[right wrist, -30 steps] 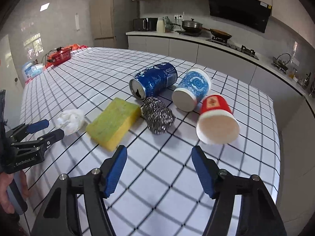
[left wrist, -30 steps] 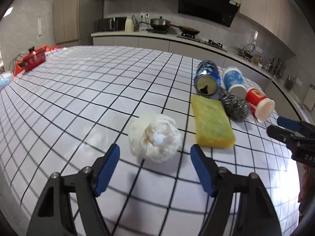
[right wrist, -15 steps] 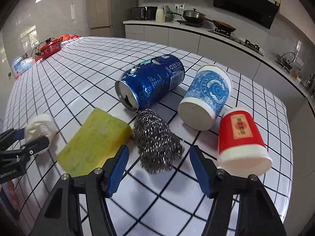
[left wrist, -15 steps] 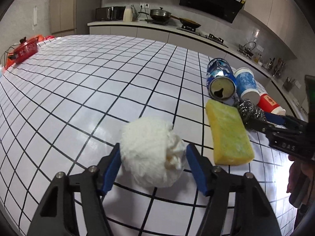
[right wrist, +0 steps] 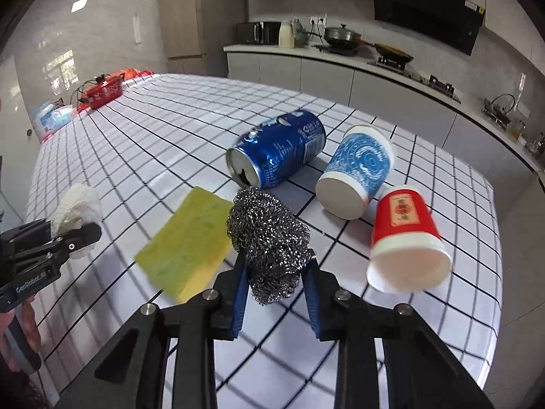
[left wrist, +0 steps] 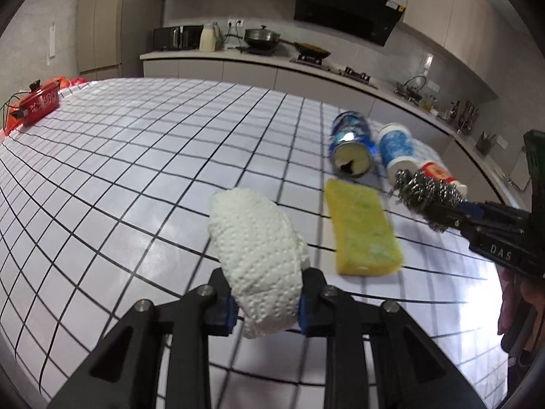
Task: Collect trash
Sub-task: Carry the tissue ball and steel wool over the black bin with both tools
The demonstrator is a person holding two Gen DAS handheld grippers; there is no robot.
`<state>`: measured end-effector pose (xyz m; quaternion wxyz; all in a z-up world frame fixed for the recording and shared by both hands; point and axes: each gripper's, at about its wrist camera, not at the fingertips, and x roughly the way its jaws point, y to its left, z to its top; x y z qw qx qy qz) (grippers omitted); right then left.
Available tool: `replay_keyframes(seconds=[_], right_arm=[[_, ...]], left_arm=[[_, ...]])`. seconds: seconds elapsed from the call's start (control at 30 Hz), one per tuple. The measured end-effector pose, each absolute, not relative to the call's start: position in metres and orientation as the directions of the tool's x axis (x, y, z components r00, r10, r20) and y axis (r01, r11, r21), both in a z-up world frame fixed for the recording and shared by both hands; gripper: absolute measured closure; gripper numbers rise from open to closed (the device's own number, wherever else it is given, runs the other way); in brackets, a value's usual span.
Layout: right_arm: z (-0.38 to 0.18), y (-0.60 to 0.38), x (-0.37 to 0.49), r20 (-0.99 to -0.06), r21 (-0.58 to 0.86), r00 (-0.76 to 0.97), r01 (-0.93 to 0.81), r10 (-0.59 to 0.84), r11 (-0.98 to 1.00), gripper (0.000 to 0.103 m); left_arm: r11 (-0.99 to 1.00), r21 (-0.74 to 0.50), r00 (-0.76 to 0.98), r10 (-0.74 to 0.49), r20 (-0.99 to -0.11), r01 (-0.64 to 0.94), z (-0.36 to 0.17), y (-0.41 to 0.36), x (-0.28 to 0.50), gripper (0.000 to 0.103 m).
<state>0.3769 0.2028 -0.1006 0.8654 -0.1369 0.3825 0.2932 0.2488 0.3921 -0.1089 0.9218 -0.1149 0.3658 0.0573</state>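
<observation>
Left tool (left wrist: 265,301): closed on a crumpled white paper towel wad (left wrist: 260,255), which sits between the blue pads; the right wrist view suggests the wad (right wrist: 76,213) is clear of the checked surface (left wrist: 119,170), though this cannot be confirmed.

Right tool (right wrist: 275,301): closed on a steel wool scourer (right wrist: 270,242), gripped at its lower half, with most of the ball projecting beyond the pads. The left wrist view shows the same scourer (left wrist: 427,196) at the tip of that tool.

Items on the surface, ungripped:
- Yellow sponge (right wrist: 189,240), lying flat just beside the scourer.
- Blue drink can (right wrist: 277,151), on its side, opened end toward the tools.
- Blue paper cup (right wrist: 357,170), on its side, near the can.
- Red paper cup (right wrist: 405,235), on its side, just beside the blue cup.

Progress assessment: 2 items are in hand; none is seen deposited. No bin, bag or other receptacle appears in either view, so the drop-off location cannot be stated. Judged early stage: the 2 held items need disposal, and the can and 2 cups, likely trash, await pickup. Whether the sponge and scourer count as trash is uncertain.

Other: a red pot (right wrist: 102,90) stands at the far edge, well apart from the work area.
</observation>
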Motion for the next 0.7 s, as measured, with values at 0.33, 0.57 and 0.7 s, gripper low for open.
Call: replay_keyframes(seconds=[0.33,0.57,0.7], right_arm=[[-0.07,0.153,0.318,-0.697,0.013,0.56,-0.615,0.448,0.789,0.072],[-0.06,0.095,0.284,-0.678,0.036,0.58,-0.586,0.451,0.809,0.072],[-0.057,0.055,0.27,-0.679,0.035,0.592,-0.564,0.434,0.825,0.072]], left_arm=[[0.982,-0.167,0.757,-0.042,-0.652,-0.089,-0.081,0.333,0.219,0.076],[0.988,-0.157,0.76,-0.093,-0.643,-0.012,-0.071,0.284,0.202,0.076],[0.988,-0.15,0.753,-0.131,-0.645,0.044,-0.071,0.248,0.196,0.076]])
